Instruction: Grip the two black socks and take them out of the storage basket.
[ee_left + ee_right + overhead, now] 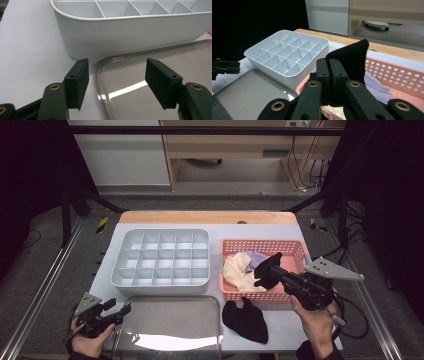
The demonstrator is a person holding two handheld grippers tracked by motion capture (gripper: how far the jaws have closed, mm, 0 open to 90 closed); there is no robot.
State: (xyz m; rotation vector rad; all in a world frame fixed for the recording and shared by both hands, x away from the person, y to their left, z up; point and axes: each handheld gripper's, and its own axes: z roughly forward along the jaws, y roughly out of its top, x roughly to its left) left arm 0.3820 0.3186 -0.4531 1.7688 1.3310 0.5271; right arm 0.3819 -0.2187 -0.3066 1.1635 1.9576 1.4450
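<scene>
Held thing: a black fabric sock (268,269), soft and folded, is pinched between the jaws of the right gripper (272,270); in the right gripper view its upper part (352,58) stands up above the jaw tips
Place of the sock: it hangs over the pink plastic basket with small holes (295,247), above the clothes inside it, not touching the table
Right gripper: the jaws are nearly together and press on the black cloth from both sides; the hand (316,320) comes from the lower right and the gripper points to the upper left
Inside the basket: a cream coloured fabric piece (239,270) lies at the left part, and a pale purple fabric piece (256,257) lies just beside it, partly under the held sock
On the table: a second black fabric piece (246,320) lies flat in front of the basket, just beside its front wall
White organiser: a white plastic box with many square compartments (160,257) stands left of the basket, near it but apart
Clear lid: a transparent grey plastic lid with rounded corners (170,320) lies flat in front of the white box
Left gripper: the left gripper (112,312) is low at the left corner of the lid; its jaws stand wide apart and hold nothing, the corner of the lid (100,67) is seen between them
Table: a light grey table top (107,270) with a wooden edge at the far side
</scene>
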